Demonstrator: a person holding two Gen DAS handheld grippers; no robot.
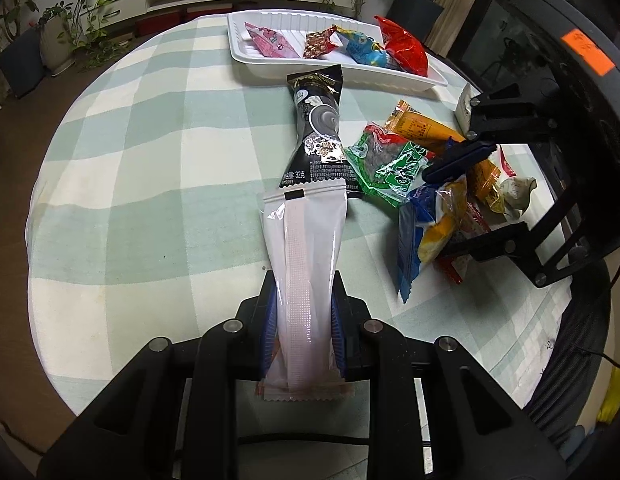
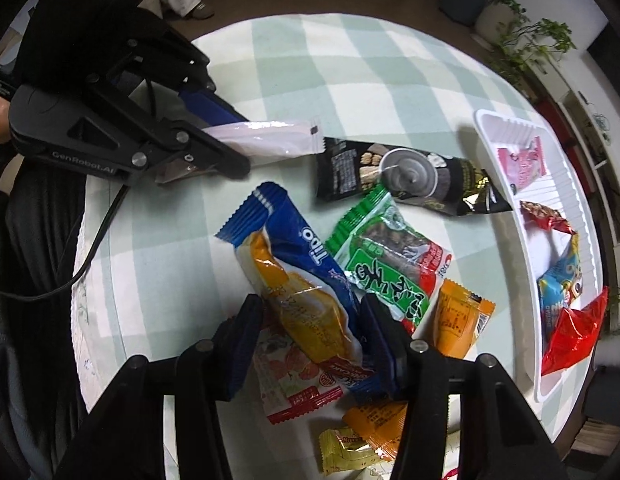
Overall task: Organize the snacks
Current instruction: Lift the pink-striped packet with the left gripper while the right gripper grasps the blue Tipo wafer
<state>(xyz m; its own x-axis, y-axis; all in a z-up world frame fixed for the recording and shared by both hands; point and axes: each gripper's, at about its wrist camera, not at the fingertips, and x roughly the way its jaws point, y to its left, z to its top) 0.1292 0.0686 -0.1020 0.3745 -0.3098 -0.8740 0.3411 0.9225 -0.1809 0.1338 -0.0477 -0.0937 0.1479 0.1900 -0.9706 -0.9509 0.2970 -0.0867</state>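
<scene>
My left gripper is shut on a long white snack packet and holds it just above the checked tablecloth; it also shows in the right wrist view. My right gripper is closed around a yellow cake packet lying on a blue Tipo packet in the snack pile. A white tray at the far side holds several snacks. A black packet lies between the white packet and the tray.
Green, orange and red-white packets lie loose around my right gripper. The round table's edge curves on the left. Potted plants and a low cabinet stand beyond the table.
</scene>
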